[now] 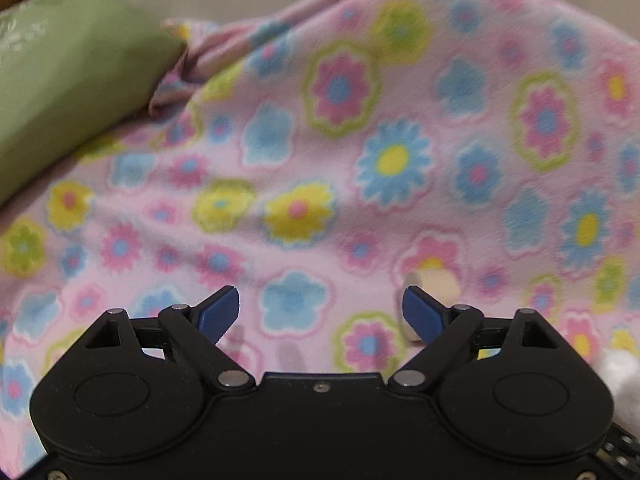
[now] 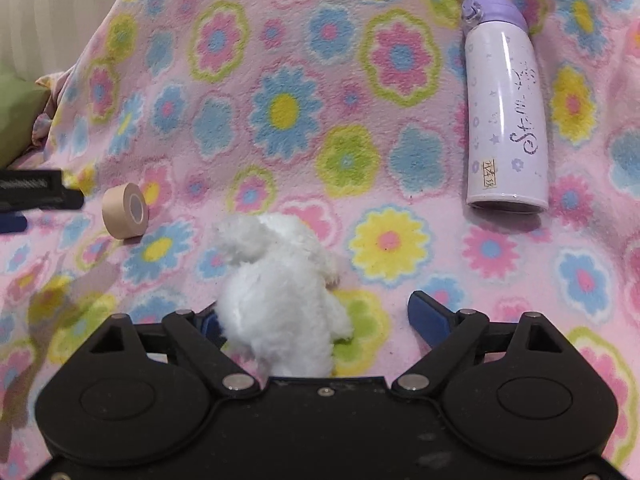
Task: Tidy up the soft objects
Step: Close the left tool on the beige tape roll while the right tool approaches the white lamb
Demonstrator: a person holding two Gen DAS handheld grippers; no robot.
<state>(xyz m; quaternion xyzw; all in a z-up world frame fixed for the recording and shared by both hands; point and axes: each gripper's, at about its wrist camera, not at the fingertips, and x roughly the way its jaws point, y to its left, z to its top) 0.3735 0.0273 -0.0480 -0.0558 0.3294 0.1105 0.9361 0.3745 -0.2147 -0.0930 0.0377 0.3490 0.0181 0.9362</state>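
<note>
A white plush toy (image 2: 276, 284) lies on the pink flowered blanket (image 2: 360, 100), between the open jaws of my right gripper (image 2: 316, 312); it leans against the left finger and stands apart from the right finger. A white corner of it shows at the right edge of the left wrist view (image 1: 624, 376). My left gripper (image 1: 320, 308) is open and empty over the blanket (image 1: 320, 140). A beige tape roll (image 1: 430, 280) lies just beyond its right fingertip; it also shows in the right wrist view (image 2: 125, 211). A green pillow (image 1: 68, 64) lies at the far left.
A lilac thermos bottle (image 2: 505, 104) lies on its side on the blanket at the upper right. The left gripper's body (image 2: 36, 192) reaches in at the left edge of the right wrist view. A pale wall stands behind the blanket.
</note>
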